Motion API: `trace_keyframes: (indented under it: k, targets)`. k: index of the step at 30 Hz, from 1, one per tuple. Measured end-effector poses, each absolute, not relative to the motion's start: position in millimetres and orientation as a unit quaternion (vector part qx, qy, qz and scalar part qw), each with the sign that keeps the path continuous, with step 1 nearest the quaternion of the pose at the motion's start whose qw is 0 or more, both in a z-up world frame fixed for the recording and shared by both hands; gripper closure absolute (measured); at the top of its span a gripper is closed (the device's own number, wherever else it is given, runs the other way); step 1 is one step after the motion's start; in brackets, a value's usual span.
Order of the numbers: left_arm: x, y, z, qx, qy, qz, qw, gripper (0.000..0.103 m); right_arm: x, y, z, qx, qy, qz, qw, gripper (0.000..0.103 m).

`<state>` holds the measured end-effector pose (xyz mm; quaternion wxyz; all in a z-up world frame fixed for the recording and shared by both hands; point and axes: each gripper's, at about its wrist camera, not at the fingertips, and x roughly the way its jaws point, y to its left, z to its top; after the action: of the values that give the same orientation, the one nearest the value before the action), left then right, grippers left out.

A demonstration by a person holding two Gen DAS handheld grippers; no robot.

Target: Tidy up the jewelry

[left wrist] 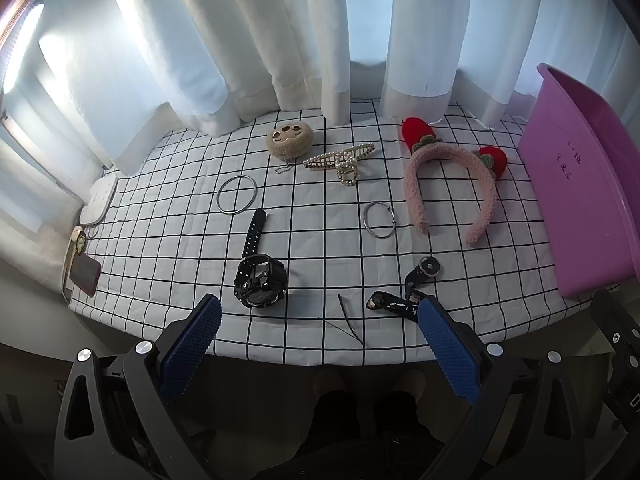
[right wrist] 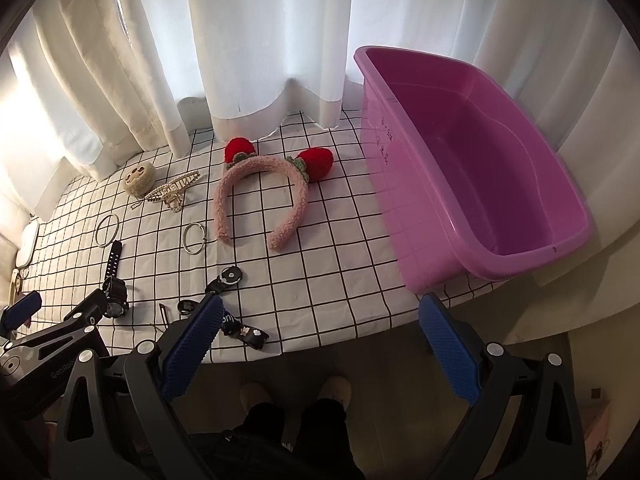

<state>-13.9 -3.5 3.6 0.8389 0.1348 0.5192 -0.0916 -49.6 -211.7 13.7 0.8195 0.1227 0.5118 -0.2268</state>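
Observation:
Jewelry lies spread on a white cloth with a black grid. A black watch (left wrist: 260, 270) sits near the front edge, just ahead of my left gripper (left wrist: 320, 312), which is open and holds nothing. Two silver bangles (left wrist: 237, 194) (left wrist: 380, 220), pearl hair clips (left wrist: 340, 158), a beige plush clip (left wrist: 290, 140) and a pink headband with red strawberries (left wrist: 448, 176) lie farther back. A black strap with charms (left wrist: 404, 300) rests by the left gripper's right finger. The empty purple tub (right wrist: 472, 184) stands at the right. My right gripper (right wrist: 320, 316) hovers open at the table's front edge.
White curtains (left wrist: 280, 40) hang behind the table. A phone and small items (left wrist: 86, 272) lie at the far left edge. A black hairpin (left wrist: 348, 318) lies near the front edge. A person's feet in slippers (right wrist: 296, 396) show below the table.

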Motion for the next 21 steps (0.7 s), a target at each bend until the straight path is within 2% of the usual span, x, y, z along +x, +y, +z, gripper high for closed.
trace_keyframes:
  k: [21]
  targets:
    - [-7.8, -2.0, 8.7, 0.131, 0.514, -0.094, 0.842, 0.006, -45.1, -213.2, 16.5, 0.12, 0.509, -0.227, 0.822, 0.009]
